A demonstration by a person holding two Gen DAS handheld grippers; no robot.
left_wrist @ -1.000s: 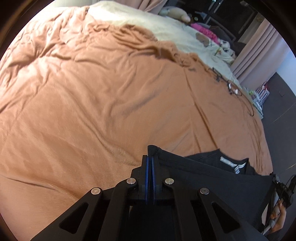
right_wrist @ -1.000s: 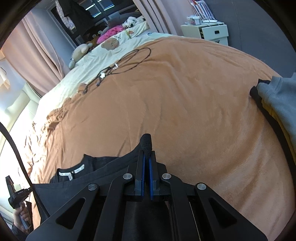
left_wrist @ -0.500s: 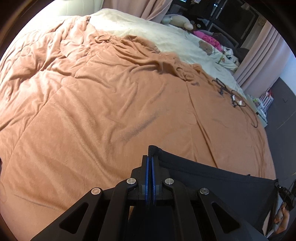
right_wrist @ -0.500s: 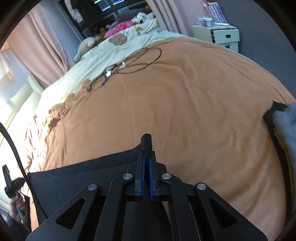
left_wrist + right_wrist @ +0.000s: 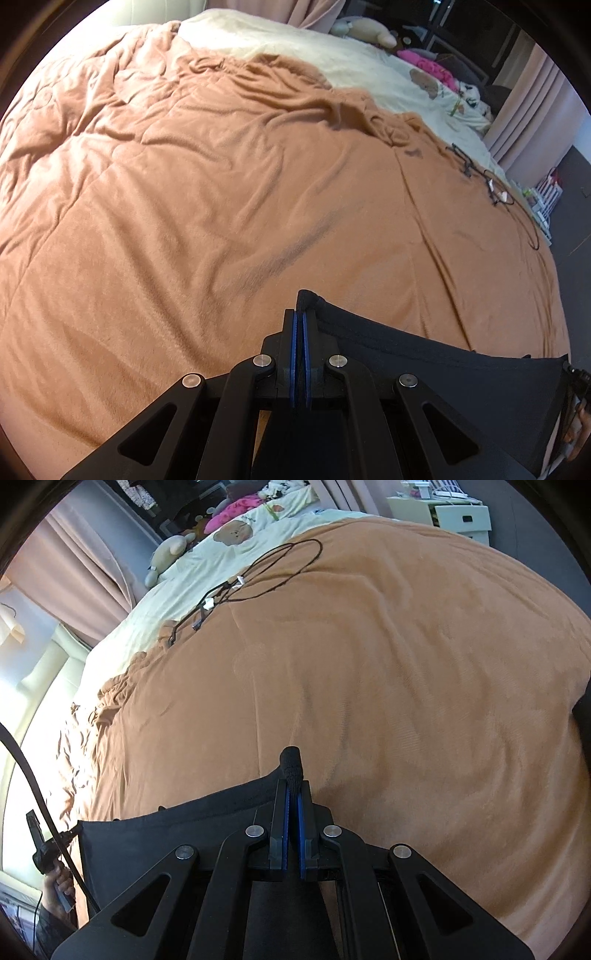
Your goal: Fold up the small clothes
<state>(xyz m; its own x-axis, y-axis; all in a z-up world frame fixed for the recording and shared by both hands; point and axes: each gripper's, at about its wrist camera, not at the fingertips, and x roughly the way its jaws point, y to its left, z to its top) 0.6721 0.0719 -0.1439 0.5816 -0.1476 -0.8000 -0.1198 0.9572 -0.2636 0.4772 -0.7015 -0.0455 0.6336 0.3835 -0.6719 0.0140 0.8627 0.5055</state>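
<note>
The left gripper (image 5: 300, 325) and right gripper (image 5: 291, 794) are each pinching a corner of the black garment (image 5: 461, 373), stretching it taut between them just above the near part of the orange blanket (image 5: 240, 206), probably for laying it flat. Farther off, a black cable (image 5: 266, 576) is lying by the cream sheet (image 5: 258, 535).

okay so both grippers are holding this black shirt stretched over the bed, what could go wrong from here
Each grip is thin: the left gripper and right gripper pinch only small corners of the black cotton garment, so a harder pull could slip one free and spoil the fold.

The rumpled orange-brown fleece blanket is uneven, so the garment may land creased.

The thin black looped cable lies farther up the bed; a far forward lay could snag it.
</note>
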